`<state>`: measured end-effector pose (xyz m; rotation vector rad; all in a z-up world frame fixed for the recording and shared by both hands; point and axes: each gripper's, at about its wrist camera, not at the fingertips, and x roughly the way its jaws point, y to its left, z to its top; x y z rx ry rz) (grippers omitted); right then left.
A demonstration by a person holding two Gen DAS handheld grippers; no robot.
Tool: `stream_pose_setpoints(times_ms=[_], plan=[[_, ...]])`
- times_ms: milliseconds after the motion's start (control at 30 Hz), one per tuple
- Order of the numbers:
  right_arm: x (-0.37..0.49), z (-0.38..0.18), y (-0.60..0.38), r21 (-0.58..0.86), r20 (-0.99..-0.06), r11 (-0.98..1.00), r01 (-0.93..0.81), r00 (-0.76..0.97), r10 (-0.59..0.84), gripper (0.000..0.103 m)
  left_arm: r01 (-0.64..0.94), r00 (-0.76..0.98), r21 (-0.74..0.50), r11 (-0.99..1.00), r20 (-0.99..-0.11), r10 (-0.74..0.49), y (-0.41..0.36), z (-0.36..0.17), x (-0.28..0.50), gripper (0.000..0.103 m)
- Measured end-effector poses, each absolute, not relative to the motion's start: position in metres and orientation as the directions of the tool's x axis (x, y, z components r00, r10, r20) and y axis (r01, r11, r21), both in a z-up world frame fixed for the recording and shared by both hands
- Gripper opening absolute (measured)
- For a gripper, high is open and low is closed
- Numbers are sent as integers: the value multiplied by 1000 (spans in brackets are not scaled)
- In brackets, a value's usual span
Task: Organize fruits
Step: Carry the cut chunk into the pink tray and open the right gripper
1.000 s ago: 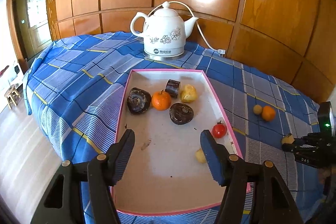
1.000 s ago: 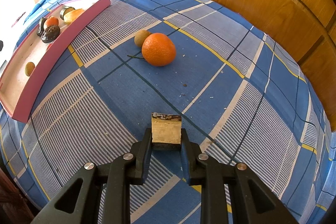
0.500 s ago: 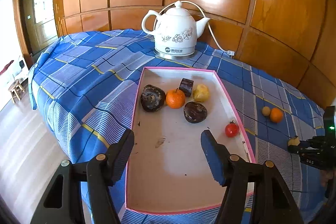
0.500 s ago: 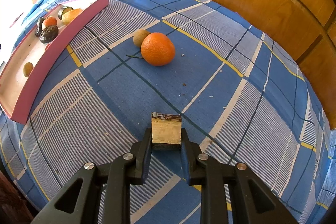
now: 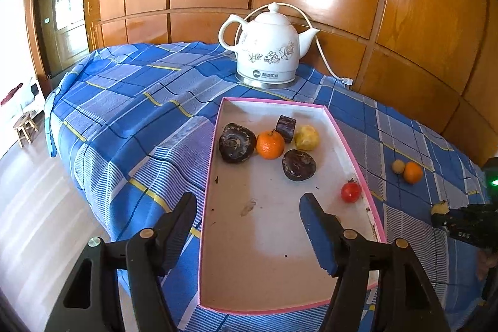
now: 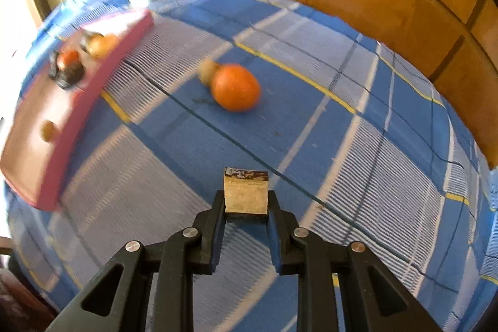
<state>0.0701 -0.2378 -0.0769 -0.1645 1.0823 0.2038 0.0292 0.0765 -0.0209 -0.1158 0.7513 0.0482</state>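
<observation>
We hold a cut fruit chunk [image 6: 246,192] by its flat sides in the right gripper [image 6: 246,209]; it looks light, firm, maybe slippery. The pink tray [image 6: 93,101] lies at ten o'clock. Our left gripper [image 5: 249,226] gapes empty.

White kettle [image 5: 268,52] (corded) on blue plaid cloth [image 5: 130,101]

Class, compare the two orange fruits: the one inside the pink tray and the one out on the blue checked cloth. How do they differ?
The orange in the tray sits among dark fruits and a yellow one, on the pale floor of the pink tray. The orange on the cloth lies outside the tray, beside a small brownish fruit, not yet sorted. Both are round and orange.
</observation>
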Motion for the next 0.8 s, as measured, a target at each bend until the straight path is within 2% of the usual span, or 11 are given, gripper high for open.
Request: stream_pose_setpoints(times_ms=[367,600,800], plan=[[71,-41,-156,94,-832,907,-411,468,298,24,-116,734,-74,991,-679,35,86,-24,26,69],[87,-31,-103,112,-814,874,-473,461,354,24,-115,742,-71,991,-669,38,88,-20,24,69],[120,-33,-75,130,-820,882,-454,450,353,24,-115,740,-80,990,-672,32,90,-21,25,69]])
